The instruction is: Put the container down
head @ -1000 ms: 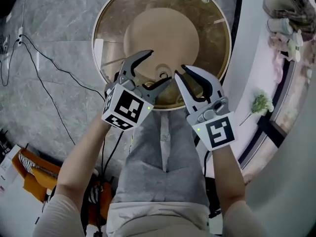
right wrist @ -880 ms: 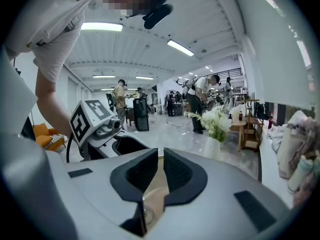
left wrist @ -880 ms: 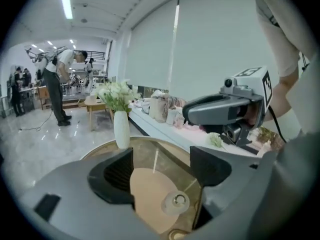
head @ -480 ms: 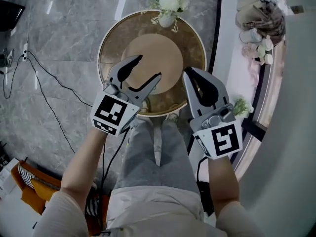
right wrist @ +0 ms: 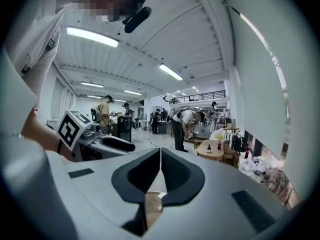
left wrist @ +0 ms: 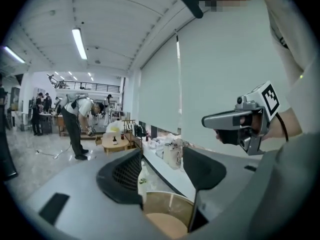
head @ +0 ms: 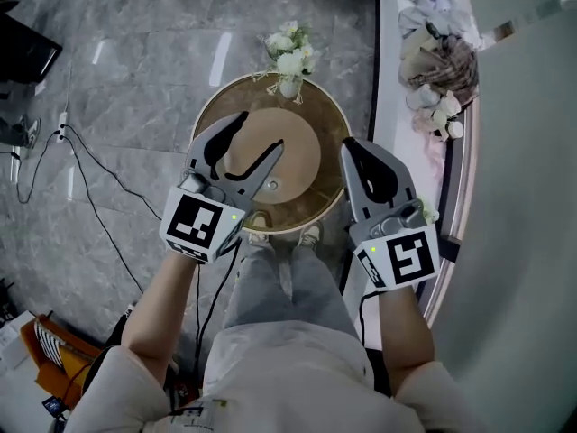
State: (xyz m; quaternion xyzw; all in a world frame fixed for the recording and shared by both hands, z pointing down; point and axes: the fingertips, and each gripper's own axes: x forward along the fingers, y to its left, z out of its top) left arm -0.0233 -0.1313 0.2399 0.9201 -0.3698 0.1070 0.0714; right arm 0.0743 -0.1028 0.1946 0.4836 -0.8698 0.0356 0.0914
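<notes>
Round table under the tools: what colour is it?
Table: tan centre, darker amber-brown outer ring; head view shows it best.

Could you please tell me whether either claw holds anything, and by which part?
Nothing is held. The left claw has just been closing, yet its jaws stand apart with nothing between them; the right claw is shut and empty.
</notes>
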